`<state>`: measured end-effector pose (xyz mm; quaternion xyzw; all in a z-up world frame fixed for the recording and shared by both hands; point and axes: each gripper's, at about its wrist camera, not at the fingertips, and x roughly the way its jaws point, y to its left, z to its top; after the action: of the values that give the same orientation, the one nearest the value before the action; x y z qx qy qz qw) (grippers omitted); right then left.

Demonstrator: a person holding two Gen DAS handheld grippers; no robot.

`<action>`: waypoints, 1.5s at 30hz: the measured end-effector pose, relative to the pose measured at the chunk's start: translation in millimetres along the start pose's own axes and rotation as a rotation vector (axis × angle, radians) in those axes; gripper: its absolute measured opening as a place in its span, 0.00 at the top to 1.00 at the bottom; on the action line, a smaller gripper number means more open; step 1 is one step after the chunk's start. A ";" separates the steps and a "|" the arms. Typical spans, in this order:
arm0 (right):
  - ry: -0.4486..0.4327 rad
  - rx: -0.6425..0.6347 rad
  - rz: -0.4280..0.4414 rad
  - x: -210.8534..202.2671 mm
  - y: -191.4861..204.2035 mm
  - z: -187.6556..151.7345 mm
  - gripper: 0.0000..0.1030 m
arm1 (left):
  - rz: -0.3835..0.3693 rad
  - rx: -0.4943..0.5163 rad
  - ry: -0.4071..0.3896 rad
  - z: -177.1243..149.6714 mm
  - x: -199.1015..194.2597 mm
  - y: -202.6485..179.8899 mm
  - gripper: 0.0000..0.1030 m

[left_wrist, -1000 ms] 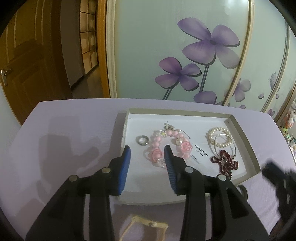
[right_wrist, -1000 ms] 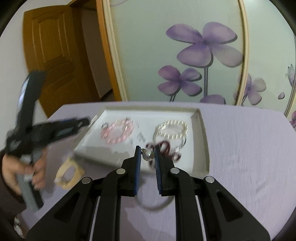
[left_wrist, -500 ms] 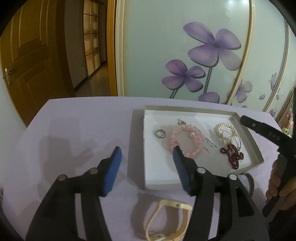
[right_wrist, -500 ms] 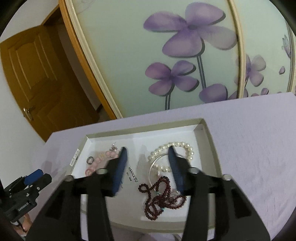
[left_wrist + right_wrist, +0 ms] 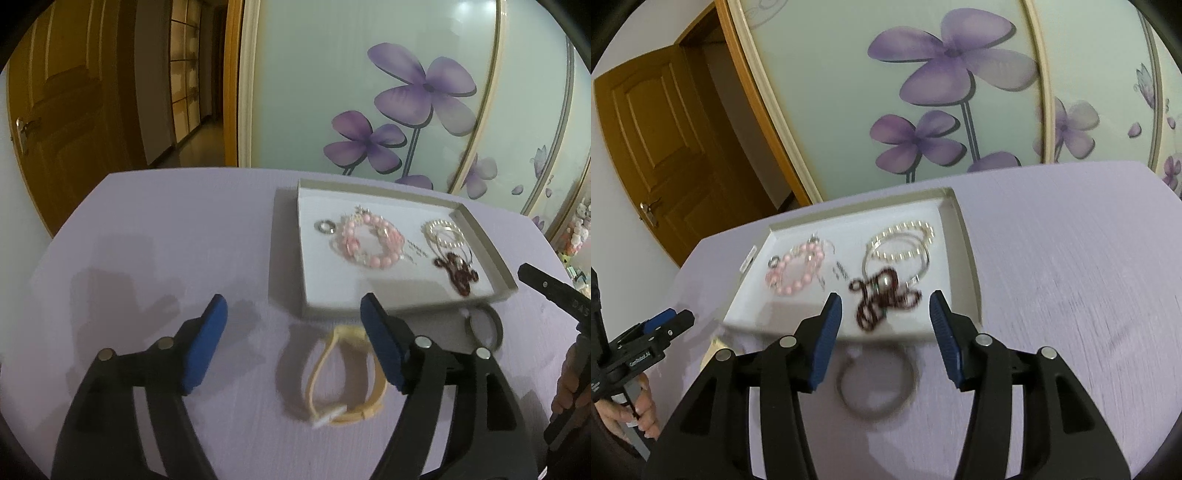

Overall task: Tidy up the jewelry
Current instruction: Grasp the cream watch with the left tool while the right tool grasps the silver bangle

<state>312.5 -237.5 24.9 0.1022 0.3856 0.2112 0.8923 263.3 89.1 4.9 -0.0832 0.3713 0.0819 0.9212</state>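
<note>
Blue-padded left gripper (image 5: 293, 325) has its jaws opening, nothing pinched, with the pale yellow strap watch (image 5: 343, 376) lying on the lilac tablecloth (image 5: 166, 236) just under its right finger. Right gripper (image 5: 885, 314) stands parted too, empty, hovering over a thin dark metal bangle (image 5: 877, 384) on the cloth. Just past both sits the shallow white cardboard tray (image 5: 964, 258) with a dark red bead string (image 5: 882, 295), pink bead bracelet (image 5: 796, 271), pearl bracelet (image 5: 905, 240) and small silver ring (image 5: 325, 226).
</note>
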 end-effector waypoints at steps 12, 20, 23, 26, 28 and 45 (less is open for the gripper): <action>-0.009 -0.003 -0.003 -28.4 3.3 -34.3 0.42 | -0.016 0.082 0.015 -41.2 -7.6 -17.5 0.12; 0.008 -0.008 0.001 -28.4 4.5 -38.9 0.42 | 0.001 0.124 0.077 -48.3 15.4 -36.2 0.11; 0.009 -0.012 0.006 -28.0 5.2 -38.8 0.42 | 0.008 0.119 0.092 -45.8 24.0 -38.4 0.11; 0.013 -0.015 0.008 -25.6 5.5 -38.9 0.42 | 0.018 0.114 0.105 -43.6 31.3 -40.8 0.11; 0.018 -0.014 0.009 -23.3 5.2 -38.9 0.42 | 0.020 0.104 0.120 -42.3 36.0 -40.2 0.11; 0.080 -0.075 -0.040 -3.9 15.4 -47.5 0.42 | -0.013 -0.012 0.056 -26.2 8.8 -1.5 0.61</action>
<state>270.8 -224.7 0.3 0.0524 0.4146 0.2117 0.8835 252.2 82.8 -19.7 -0.0934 0.3958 0.0756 0.9104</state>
